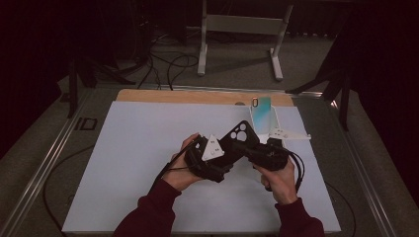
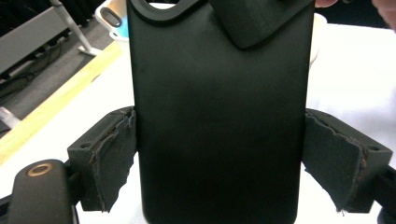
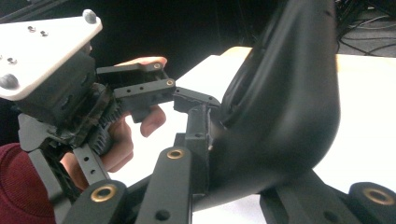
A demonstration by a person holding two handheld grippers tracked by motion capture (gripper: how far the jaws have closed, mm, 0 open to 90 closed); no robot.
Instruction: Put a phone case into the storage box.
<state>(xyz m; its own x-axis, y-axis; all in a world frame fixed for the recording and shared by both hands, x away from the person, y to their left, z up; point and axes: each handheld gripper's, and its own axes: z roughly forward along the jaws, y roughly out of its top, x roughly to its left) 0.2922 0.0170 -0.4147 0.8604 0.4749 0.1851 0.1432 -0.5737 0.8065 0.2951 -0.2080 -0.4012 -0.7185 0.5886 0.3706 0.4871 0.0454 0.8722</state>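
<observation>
Though gripped, unbranded black case (image 2: 219,121)

Phone case (image 1: 240,136): matte black, plain, no pattern. Left gripper (image 1: 210,158) and right gripper (image 1: 262,152): black bodies, left one topped by a light grey plate. Phone (image 1: 262,111) at far right: teal-to-white gradient back. Table (image 1: 148,163): pale white sheet, tan wooden far edge. Sleeves (image 1: 153,212): dark maroon.
</observation>
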